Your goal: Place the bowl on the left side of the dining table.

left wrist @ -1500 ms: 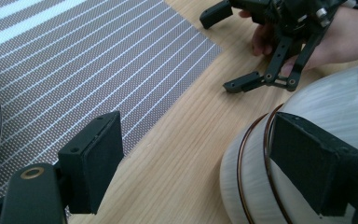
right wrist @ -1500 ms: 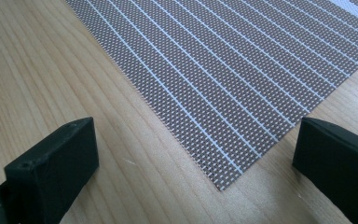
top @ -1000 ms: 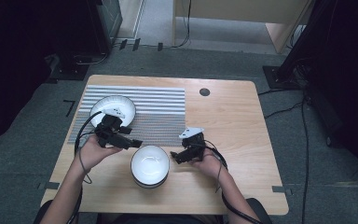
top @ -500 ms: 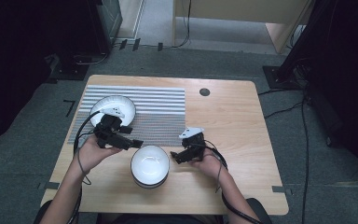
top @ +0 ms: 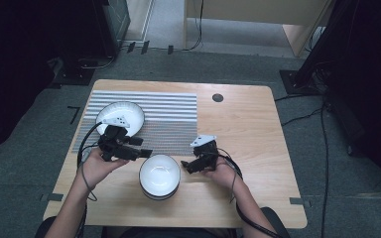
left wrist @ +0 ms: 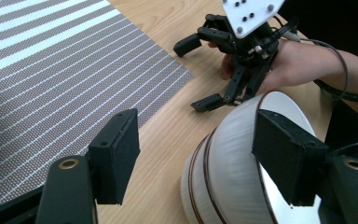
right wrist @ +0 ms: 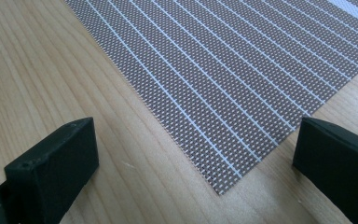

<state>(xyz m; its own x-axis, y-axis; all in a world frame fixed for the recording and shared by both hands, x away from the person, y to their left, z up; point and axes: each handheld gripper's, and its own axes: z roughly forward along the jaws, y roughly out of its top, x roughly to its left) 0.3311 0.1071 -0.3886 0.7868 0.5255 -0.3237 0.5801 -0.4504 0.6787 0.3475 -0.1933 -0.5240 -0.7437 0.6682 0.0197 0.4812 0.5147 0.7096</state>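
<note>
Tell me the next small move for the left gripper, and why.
Probably close the left gripper on the near bowl's rim. Its jaws stand open astride that rim, one inside the bowl, one outside, so a squeeze should grip it. The right gripper waits open beside it.

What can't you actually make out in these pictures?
- How many white bowls with brown rim lines sit nested by the table's near edge: left gripper view cuts the stack at its bottom edge.
- The white plate on the striped woven placemat: high view, the left gripper covers its near rim.
</note>
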